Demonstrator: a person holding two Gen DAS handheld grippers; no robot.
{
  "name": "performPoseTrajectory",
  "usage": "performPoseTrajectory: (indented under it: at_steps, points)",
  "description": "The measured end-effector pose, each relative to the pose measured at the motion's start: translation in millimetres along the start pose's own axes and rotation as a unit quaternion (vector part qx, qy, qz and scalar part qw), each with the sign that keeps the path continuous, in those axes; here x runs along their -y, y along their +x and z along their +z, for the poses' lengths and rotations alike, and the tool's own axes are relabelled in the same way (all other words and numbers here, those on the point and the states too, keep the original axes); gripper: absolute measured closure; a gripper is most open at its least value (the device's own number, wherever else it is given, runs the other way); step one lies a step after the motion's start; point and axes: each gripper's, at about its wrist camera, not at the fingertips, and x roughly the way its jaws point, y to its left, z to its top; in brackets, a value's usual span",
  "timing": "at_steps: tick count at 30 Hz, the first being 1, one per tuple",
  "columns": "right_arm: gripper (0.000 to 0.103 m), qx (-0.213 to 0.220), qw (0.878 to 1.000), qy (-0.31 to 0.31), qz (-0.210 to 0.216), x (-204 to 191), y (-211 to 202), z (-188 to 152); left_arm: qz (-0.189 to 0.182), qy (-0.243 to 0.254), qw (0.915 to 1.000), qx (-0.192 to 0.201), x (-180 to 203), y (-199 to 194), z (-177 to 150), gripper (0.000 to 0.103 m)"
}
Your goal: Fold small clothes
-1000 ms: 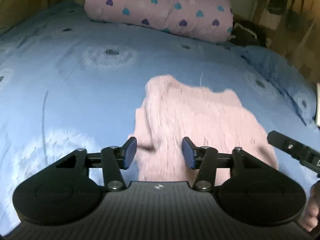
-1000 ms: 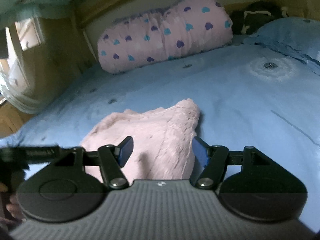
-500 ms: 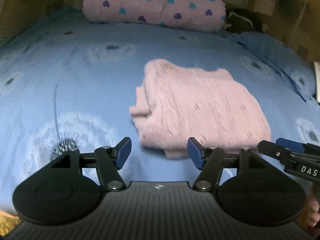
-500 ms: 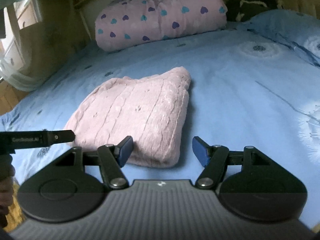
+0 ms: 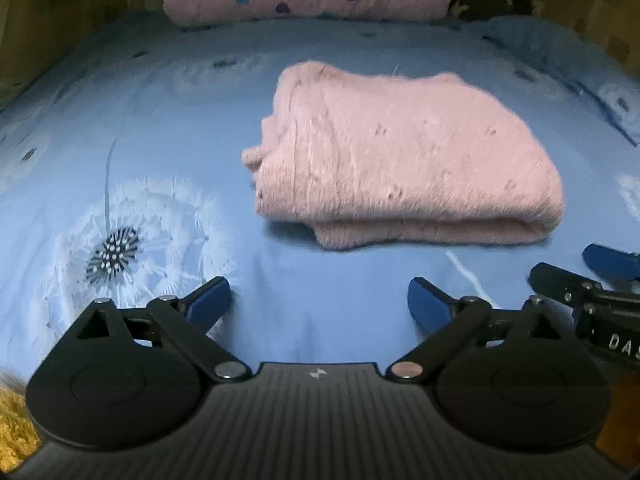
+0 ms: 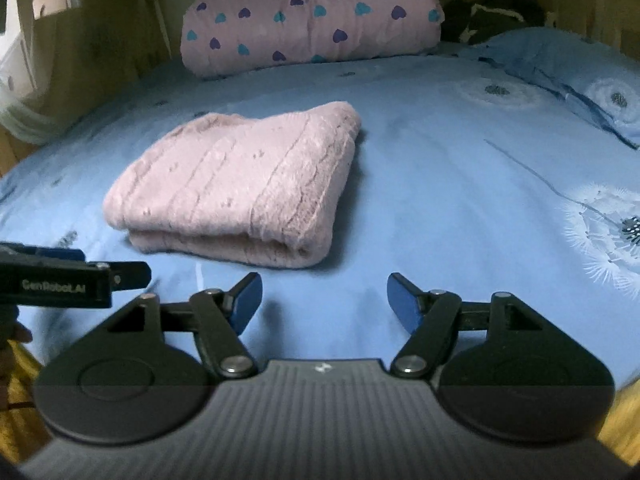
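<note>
The blue dandelion-print bedsheet (image 5: pixel 160 128) fills my view, with a heart-print quilt roll (image 6: pixel 312 20) at its far end, cropped above. The folded pink knit garment (image 5: pixel 400 156) lies mid-bed, slightly blurred. My left gripper (image 5: pixel 319 300) and right gripper (image 6: pixel 324 300) hover near it, spread wide, holding nothing.

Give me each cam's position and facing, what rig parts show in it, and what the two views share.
Left wrist: sits on the left gripper, facing forward across the blue bedsheet at the folded pink garment; own open fingers show, the right gripper at the right edge.
Right wrist: sits on the right gripper, facing the same way, the garment ahead and to the left; own open fingers show, the left gripper at the left edge.
Shared: the garment, the sheet, the heart-print pink bedding at the far end.
</note>
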Motion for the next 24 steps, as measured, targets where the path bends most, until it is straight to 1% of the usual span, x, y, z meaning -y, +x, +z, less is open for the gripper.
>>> performPoseTrajectory:
  at_steps: [1, 2, 3, 5, 16, 24]
  points:
    - [0.031, -0.002, 1.000, -0.007, -0.004, -1.7, 1.1, -2.2, 0.003, -0.003, 1.0000, -0.003, -0.3, 2.0, -0.7, 0.002]
    - [0.028, -0.004, 1.000, -0.015, -0.007, -4.1, 2.0, -4.0, 0.005, -0.006, 1.0000, -0.003, -0.3, 3.3, -1.0, 0.000]
    - [0.023, -0.004, 1.000, -0.023, -0.008, -6.1, 3.1, -6.0, 0.007, -0.009, 0.9999, -0.003, -1.4, 4.4, -1.1, 0.000]
    - [0.021, -0.003, 0.999, -0.033, -0.010, -8.7, 4.9, -8.1, 0.007, -0.014, 0.9999, -0.004, -2.4, 6.4, -1.3, 0.000]
    - [0.021, 0.002, 0.999, -0.032, -0.018, -10.3, 4.6, -12.4, 0.013, -0.012, 0.9998, 0.002, -1.0, 8.2, -4.0, 0.000]
    - [0.021, 0.001, 1.000, -0.023, -0.015, -8.6, 5.4, -12.0, 0.015, -0.013, 0.9998, 0.001, -0.6, 7.7, -3.8, 0.000]
